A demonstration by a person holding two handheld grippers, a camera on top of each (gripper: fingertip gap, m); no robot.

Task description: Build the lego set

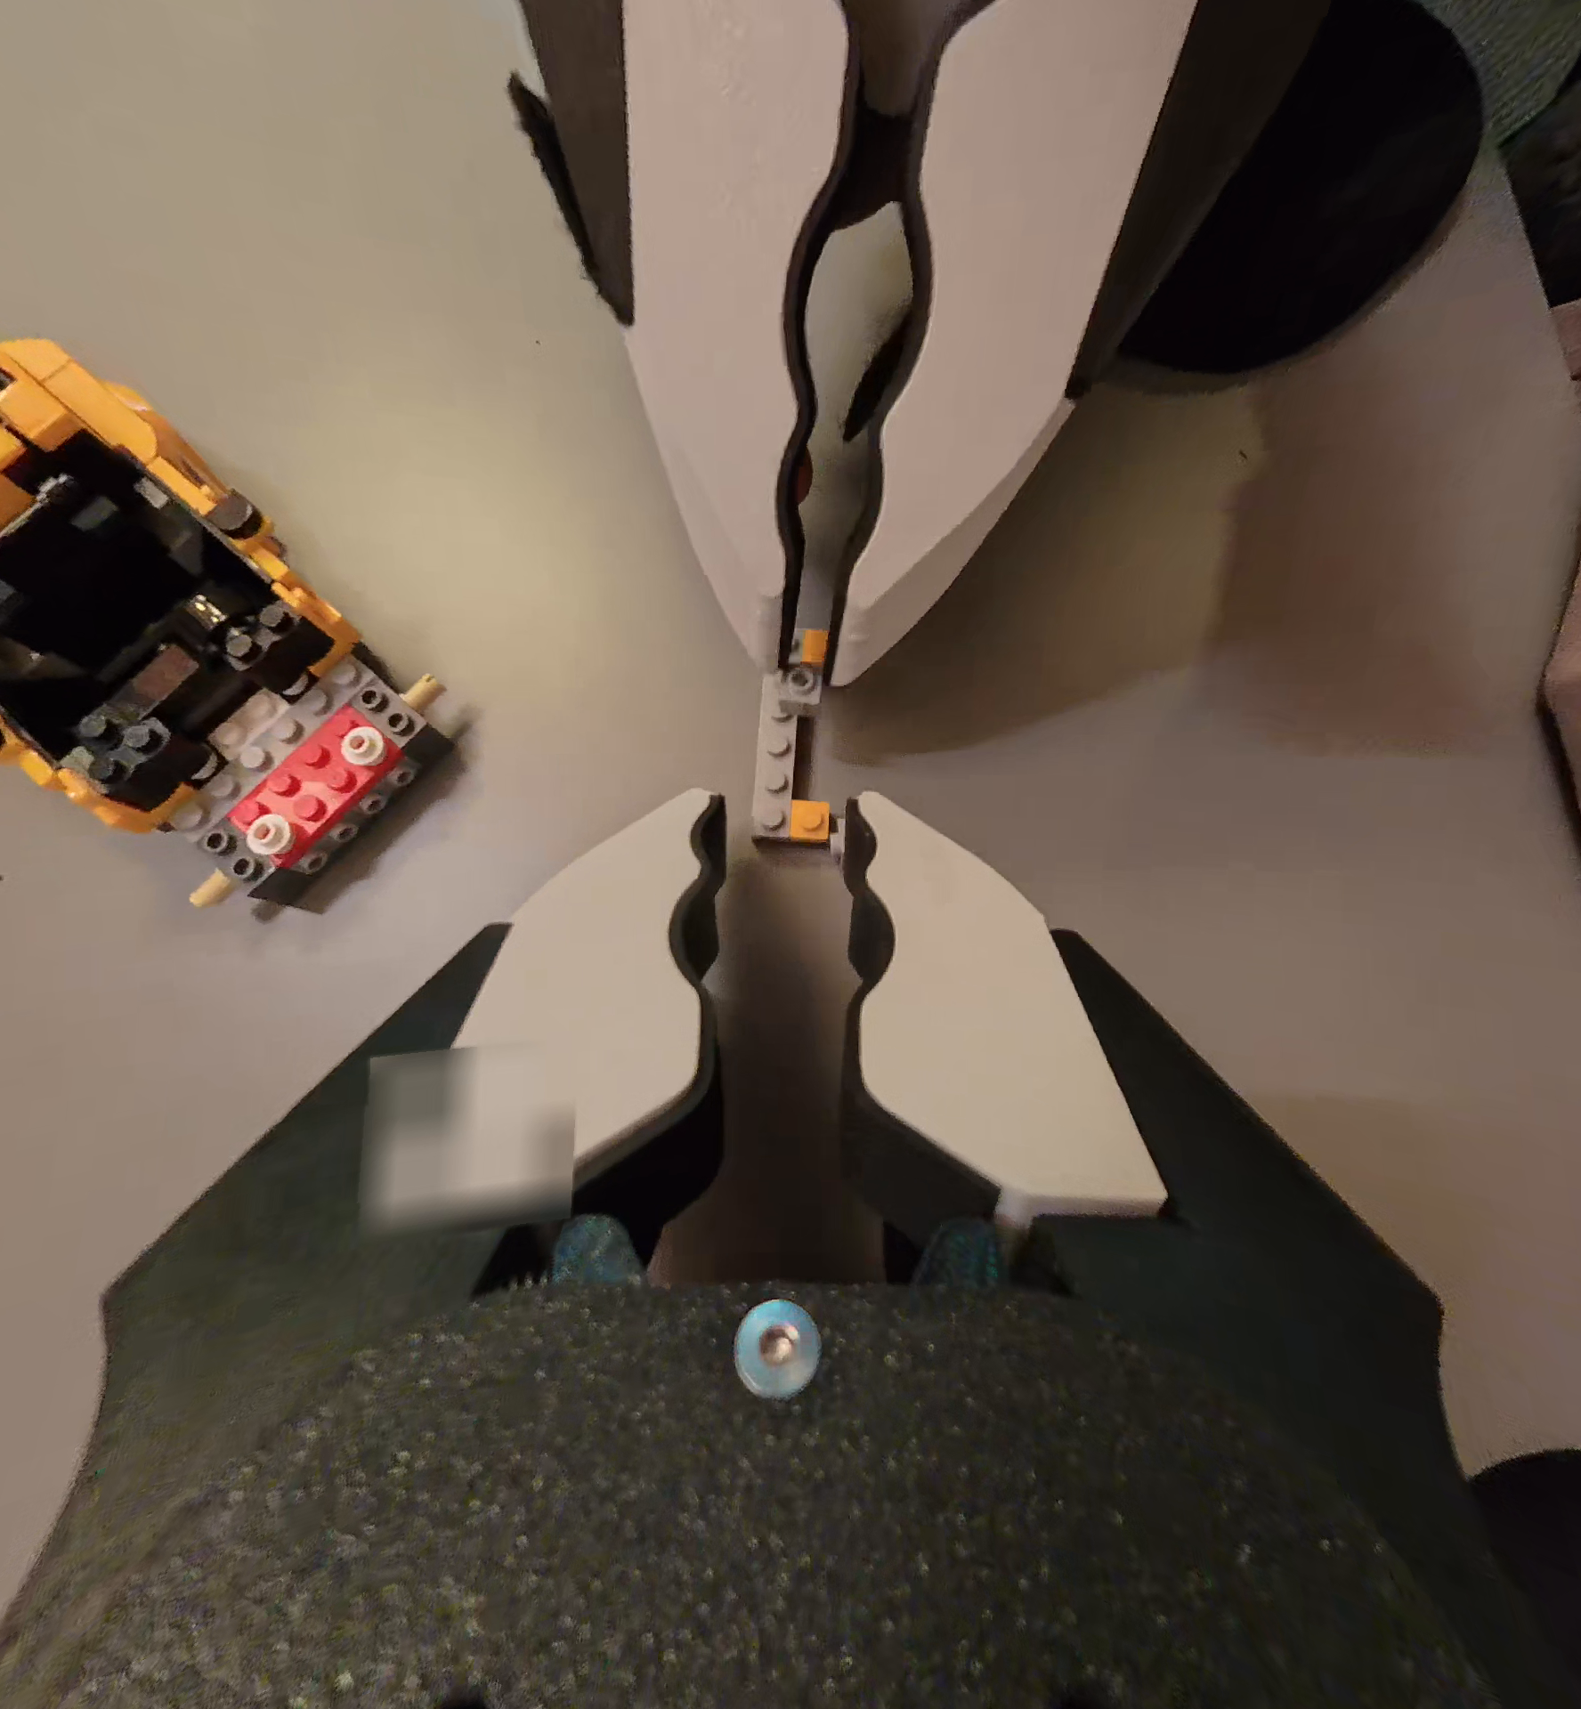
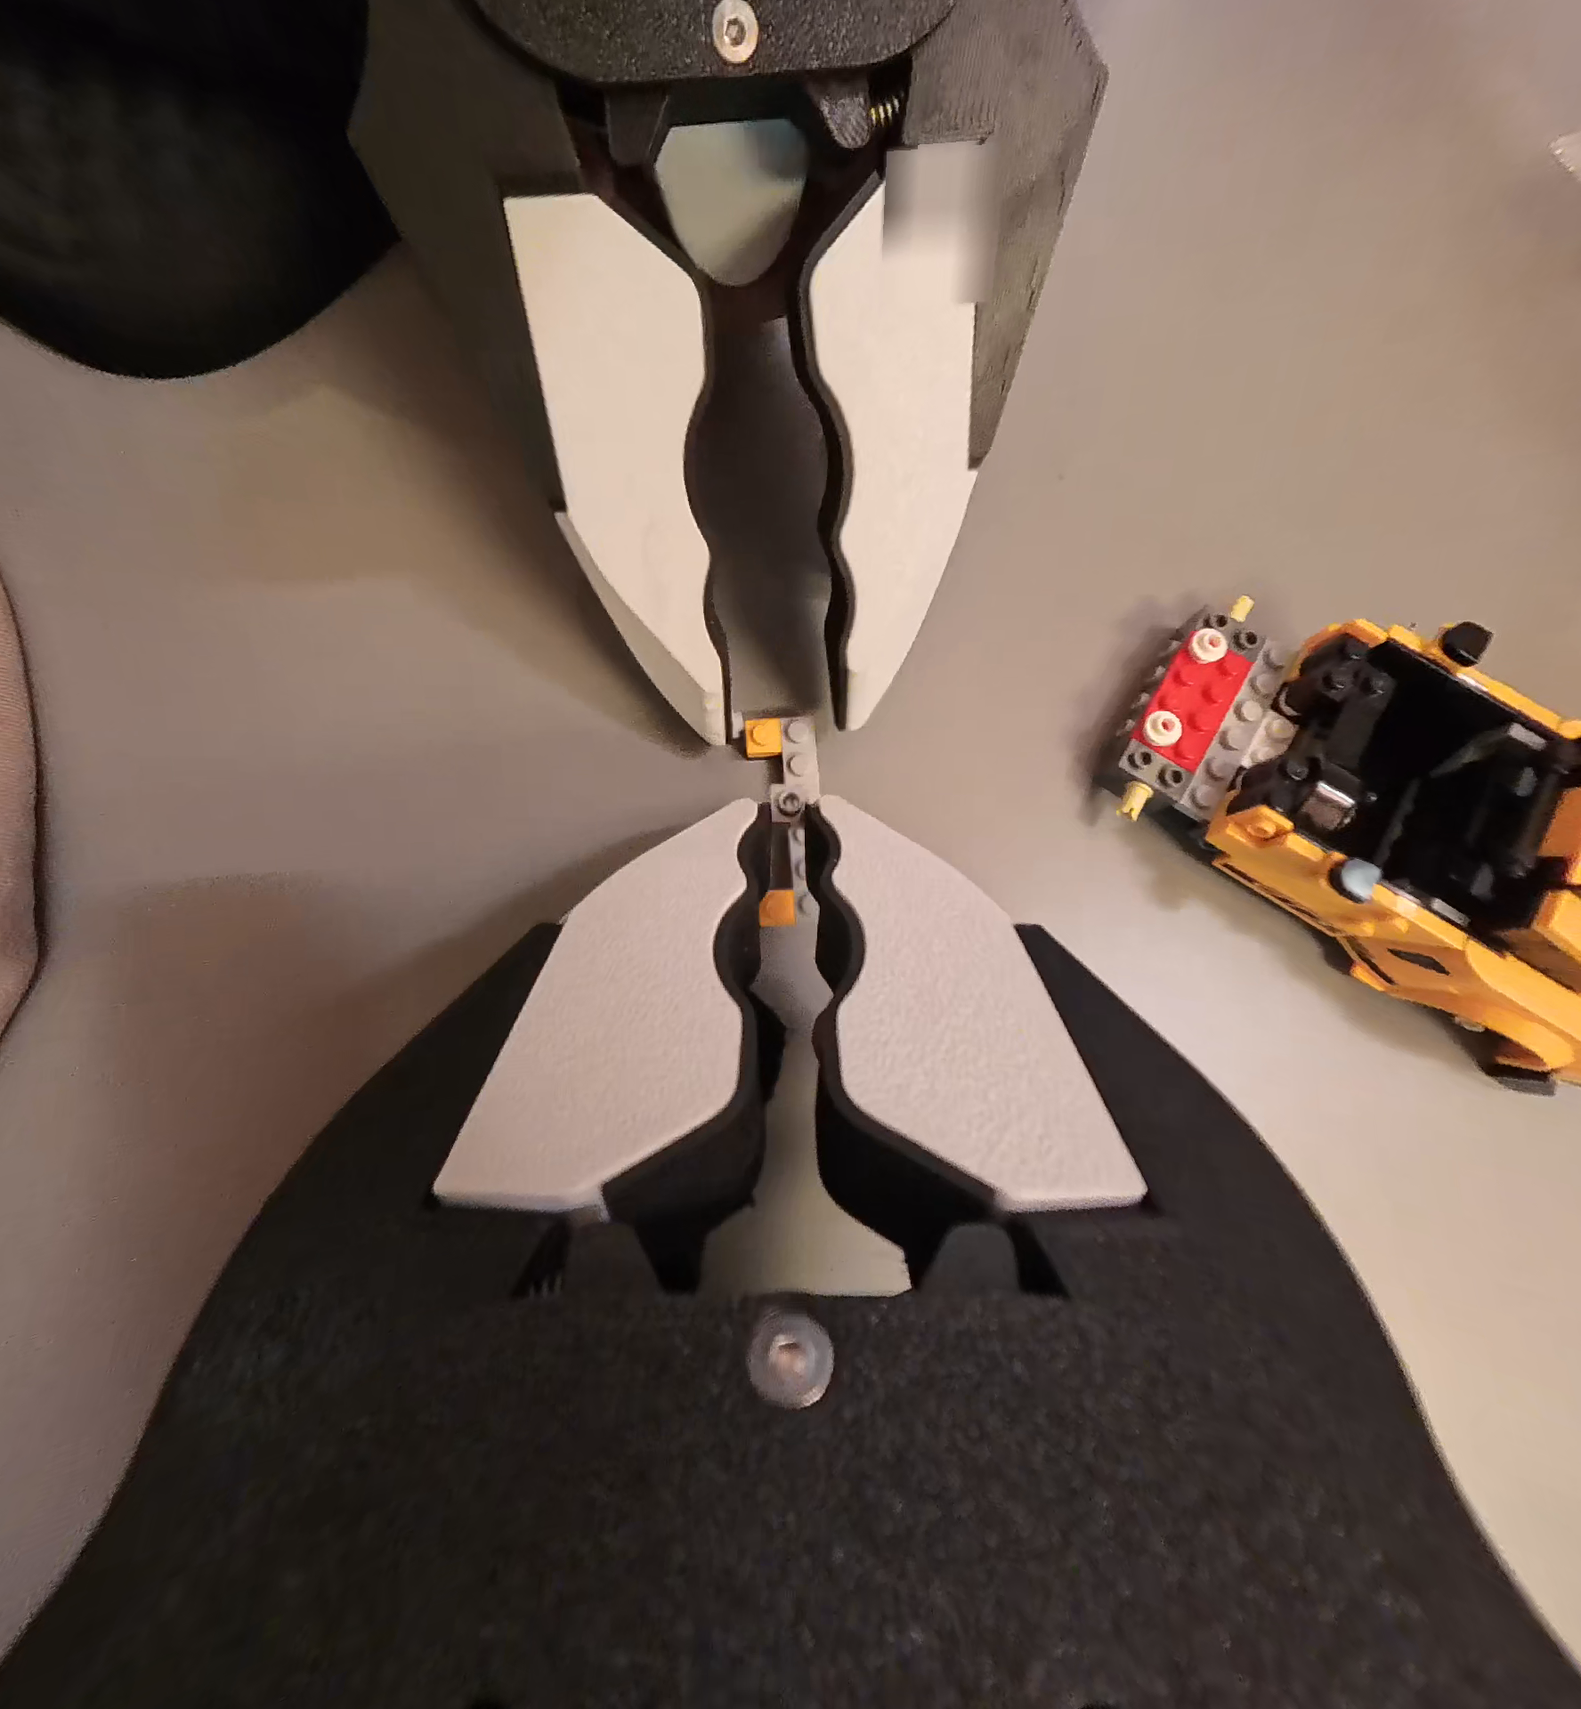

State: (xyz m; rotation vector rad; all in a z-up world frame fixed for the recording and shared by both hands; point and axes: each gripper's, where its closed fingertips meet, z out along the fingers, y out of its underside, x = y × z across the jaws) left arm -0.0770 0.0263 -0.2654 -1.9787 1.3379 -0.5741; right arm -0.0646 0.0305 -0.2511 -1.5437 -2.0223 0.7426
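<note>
Currently a thin grey plate strip (image 1: 782,754) with orange pieces at both ends is held above the table (image 1: 1138,832), between two facing grippers. Its far end is clamped by the right gripper (image 1: 805,647), jaws pinched tight on it. The left gripper (image 1: 782,814) is parted (jaws apart), one fingertip (image 1: 861,818) just touching the strip's near orange end. The partly built yellow-and-black vehicle (image 1: 121,610), red brick on its grey base, lies well apart on the table.
</note>
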